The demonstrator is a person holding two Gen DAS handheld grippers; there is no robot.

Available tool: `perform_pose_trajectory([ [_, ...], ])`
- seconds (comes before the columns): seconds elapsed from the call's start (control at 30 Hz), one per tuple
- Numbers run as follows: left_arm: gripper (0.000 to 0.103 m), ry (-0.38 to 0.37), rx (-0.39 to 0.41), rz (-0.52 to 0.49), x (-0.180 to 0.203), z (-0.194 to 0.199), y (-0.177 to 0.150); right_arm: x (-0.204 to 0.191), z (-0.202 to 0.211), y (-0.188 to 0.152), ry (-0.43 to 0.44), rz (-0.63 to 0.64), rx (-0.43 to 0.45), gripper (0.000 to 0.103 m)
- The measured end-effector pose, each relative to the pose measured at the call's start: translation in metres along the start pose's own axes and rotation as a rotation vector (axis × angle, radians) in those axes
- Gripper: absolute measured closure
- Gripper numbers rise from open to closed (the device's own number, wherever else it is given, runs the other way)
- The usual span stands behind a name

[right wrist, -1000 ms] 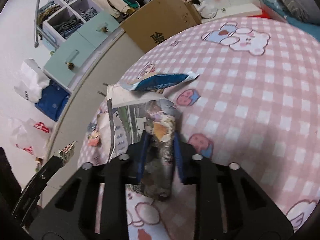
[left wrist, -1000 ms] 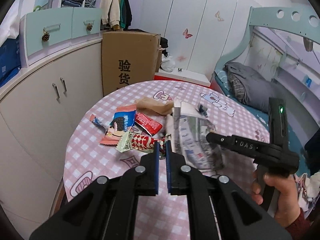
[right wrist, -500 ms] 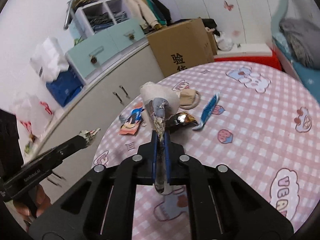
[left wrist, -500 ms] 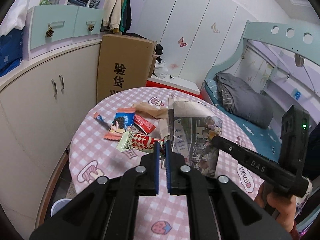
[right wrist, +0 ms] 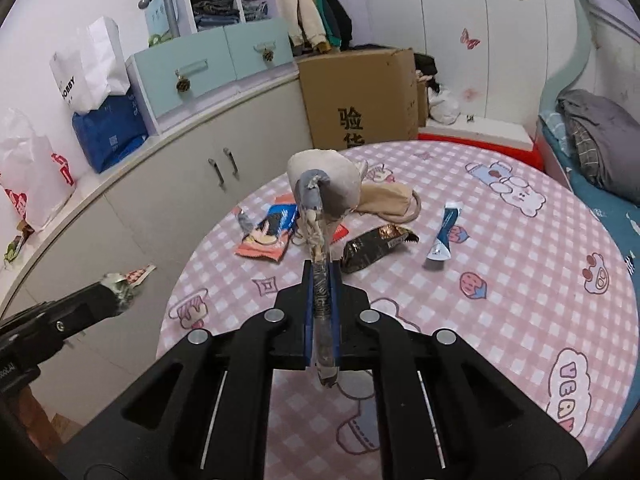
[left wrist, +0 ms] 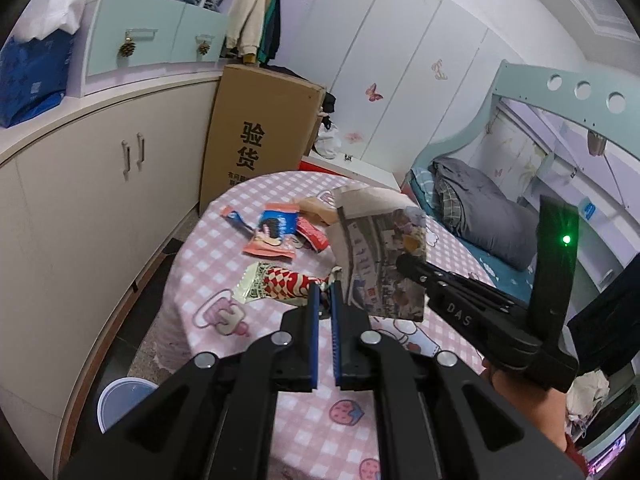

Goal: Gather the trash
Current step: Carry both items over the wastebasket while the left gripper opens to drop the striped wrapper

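Both tongs (left wrist: pixel 326 294) (right wrist: pixel 321 280) lifted (angled down), gripping wrappers (left wrist: pixel 276 286)

Both wrist views overlook (downward) the same table (left wrist: pixel 208 264).

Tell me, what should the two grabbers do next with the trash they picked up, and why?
Probably carry both pieces toward the round white-rimmed bin on the floor beside the pink checked table. The left gripper already pinches the red-and-white checked wrapper, the right gripper the crumpled printed paper bag, and both hang clear above the table.
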State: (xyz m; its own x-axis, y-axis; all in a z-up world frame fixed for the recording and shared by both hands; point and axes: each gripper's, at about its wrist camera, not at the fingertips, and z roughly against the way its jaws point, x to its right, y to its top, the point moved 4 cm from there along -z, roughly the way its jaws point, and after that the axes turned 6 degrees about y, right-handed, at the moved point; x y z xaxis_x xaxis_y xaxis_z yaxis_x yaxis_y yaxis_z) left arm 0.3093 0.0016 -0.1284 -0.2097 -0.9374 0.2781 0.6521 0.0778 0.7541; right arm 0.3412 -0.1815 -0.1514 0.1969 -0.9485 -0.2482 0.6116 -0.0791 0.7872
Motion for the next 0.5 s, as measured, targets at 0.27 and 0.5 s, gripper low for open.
perform_pose_trajectory([
  [0.27,0.098,0.014,0.042,0.086,-0.054,0.032,-0.003,-0.07,0.016,0.003,0.11,0.084,0.046,0.097],
  [0.5,0.098,0.059,0.028,0.234,-0.138,0.05,-0.021,-0.161,-0.007,-0.02,0.252,0.194,-0.021,0.097],
])
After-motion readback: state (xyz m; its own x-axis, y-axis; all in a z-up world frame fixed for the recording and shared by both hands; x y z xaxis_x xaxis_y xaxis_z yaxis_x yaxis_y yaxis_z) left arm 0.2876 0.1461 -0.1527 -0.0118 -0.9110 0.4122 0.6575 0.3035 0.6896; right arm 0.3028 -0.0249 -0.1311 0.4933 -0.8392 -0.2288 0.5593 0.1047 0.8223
